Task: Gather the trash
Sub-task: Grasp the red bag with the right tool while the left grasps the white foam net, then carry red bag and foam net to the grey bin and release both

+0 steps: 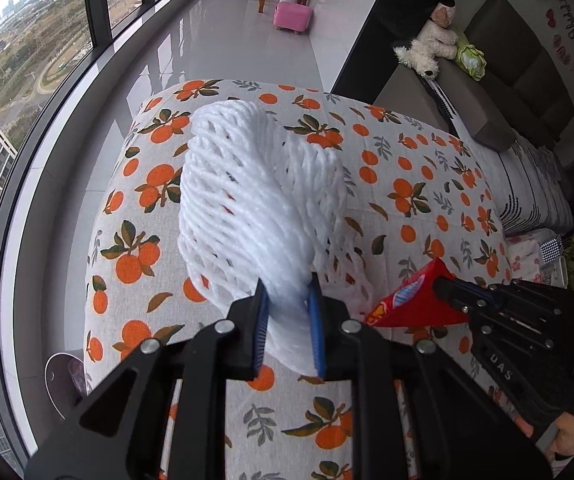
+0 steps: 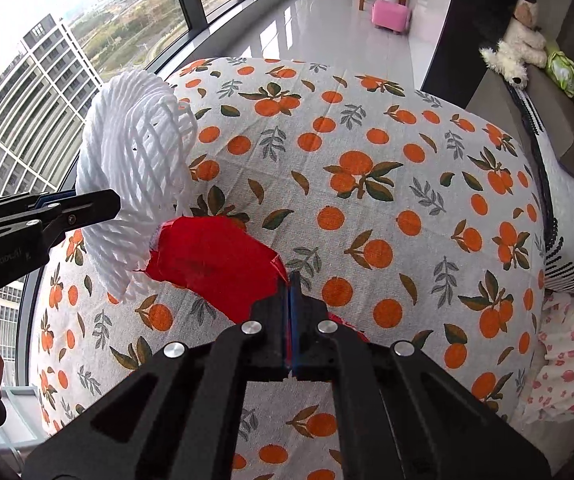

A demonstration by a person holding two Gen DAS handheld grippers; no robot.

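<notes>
Pinching white foam net (image 1: 259, 200), left gripper (image 1: 289, 292) fingers | right gripper (image 2: 289, 280) fingers clenched on crinkly red wrapper (image 2: 211, 256)

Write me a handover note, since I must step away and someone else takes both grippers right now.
Left gripper: shut on the white foam net, lifted over the orange-print tablecloth.
Right gripper: shut on the red wrapper, low by the cloth.
Done: both pieces of trash gripped.
Left: carry both to a bin; none shows in either view, so find it first.
</notes>
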